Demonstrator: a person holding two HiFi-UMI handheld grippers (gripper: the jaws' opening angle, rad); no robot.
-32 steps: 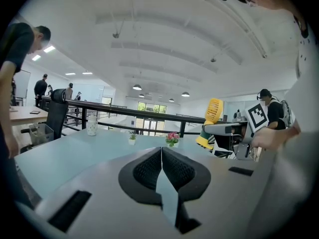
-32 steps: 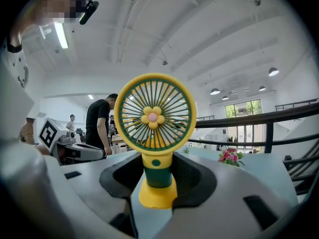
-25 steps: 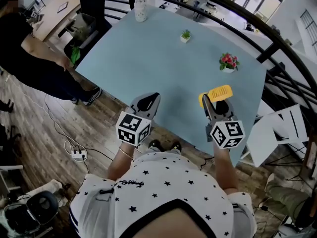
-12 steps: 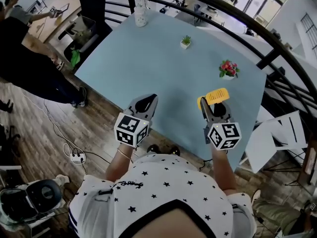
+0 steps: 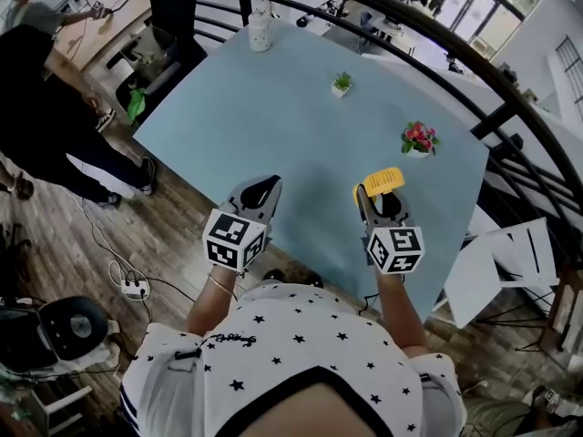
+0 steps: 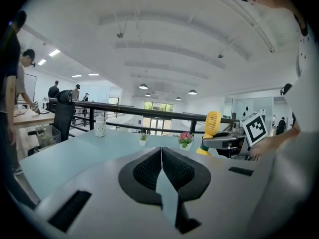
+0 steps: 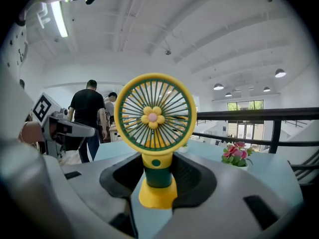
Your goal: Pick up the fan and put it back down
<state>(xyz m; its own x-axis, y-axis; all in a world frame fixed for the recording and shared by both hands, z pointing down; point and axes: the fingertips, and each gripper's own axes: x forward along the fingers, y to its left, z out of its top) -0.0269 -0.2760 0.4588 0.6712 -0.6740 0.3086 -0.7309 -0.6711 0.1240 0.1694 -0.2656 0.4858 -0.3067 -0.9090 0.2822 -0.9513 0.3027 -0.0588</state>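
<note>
A small yellow and green fan point(image 7: 155, 118) stands upright between the jaws of my right gripper point(image 7: 158, 176), whose pads press on its green stem. In the head view the fan point(image 5: 383, 181) sits at the tip of the right gripper point(image 5: 380, 200), over the near right part of the light blue table point(image 5: 273, 107). Whether its base touches the table I cannot tell. My left gripper point(image 5: 258, 192) is over the table's near edge, shut with nothing in it; its pads point(image 6: 149, 171) meet. From the left gripper view, the fan point(image 6: 212, 126) appears at the right.
A red flower pot point(image 5: 419, 138) stands beyond the fan. A small green plant point(image 5: 342, 83) and a white jar point(image 5: 260, 27) stand further back. A black railing point(image 5: 474, 53) runs behind the table. People stand at the left, and white boards point(image 5: 496, 262) lie on the floor at the right.
Both grippers have shifted a little left and nearer in the head view, the fan moving with the right one. The person at the left has walked away.
</note>
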